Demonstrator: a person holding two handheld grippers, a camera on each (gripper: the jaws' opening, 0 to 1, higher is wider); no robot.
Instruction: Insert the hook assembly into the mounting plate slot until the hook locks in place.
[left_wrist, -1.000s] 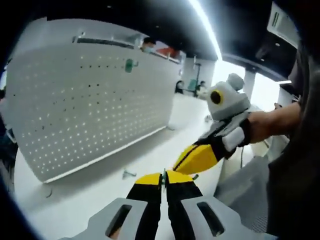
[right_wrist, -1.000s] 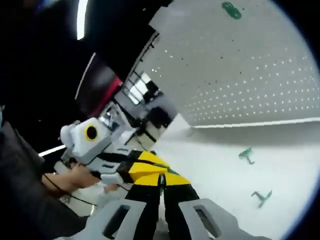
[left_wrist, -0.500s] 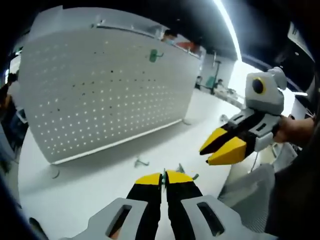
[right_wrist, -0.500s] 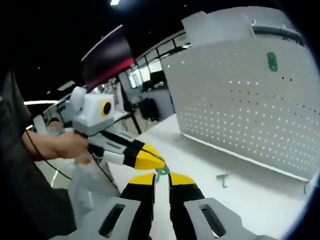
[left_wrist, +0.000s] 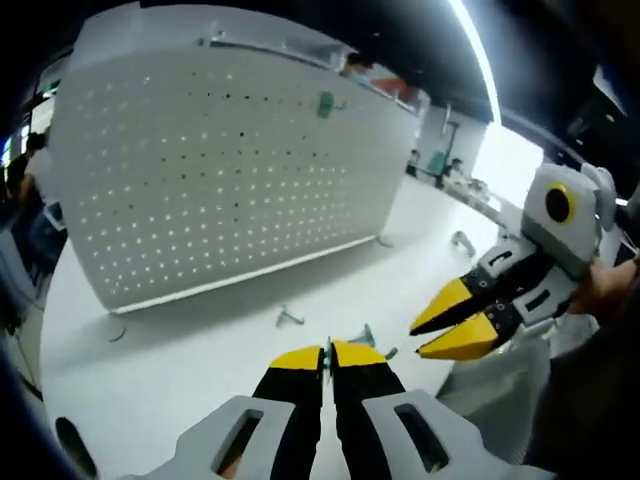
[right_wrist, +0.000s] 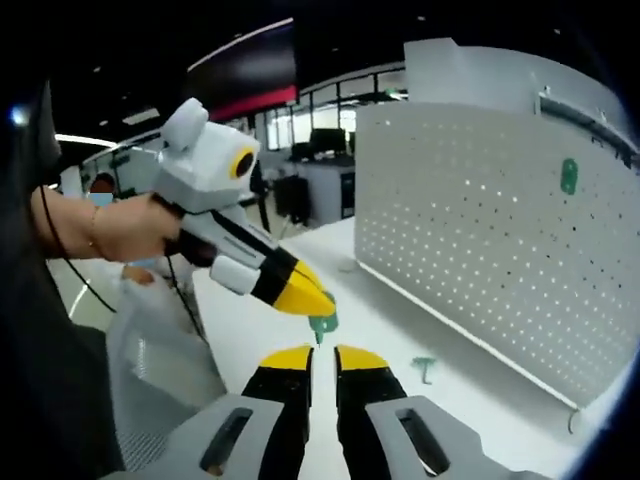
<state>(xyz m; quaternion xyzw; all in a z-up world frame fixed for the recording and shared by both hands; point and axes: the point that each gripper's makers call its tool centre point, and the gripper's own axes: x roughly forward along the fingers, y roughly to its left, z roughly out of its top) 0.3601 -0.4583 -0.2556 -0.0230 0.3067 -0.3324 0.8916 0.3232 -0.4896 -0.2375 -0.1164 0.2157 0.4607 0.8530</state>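
On the white table, pegboard upright toward twelve o'clock, one green hook already hung near its top edge.

Left gripper: jaws closed on a small green hook, seen in the right gripper view hanging from its yellow tips.

Right gripper: jaws slightly parted, holding nothing; in the left gripper view it sits at three o'clock.

Loose hooks: one on the table at eleven o'clock of the left jaws, another just beyond the tips.

Handling, as judged: carry the held hook to a free hole, prongs square to the panel, press, then drop it until it seats.

Obstructions: right gripper close beside the hook; it should draw aside. Plastic bag at the table's edge, well clear of the pegboard.
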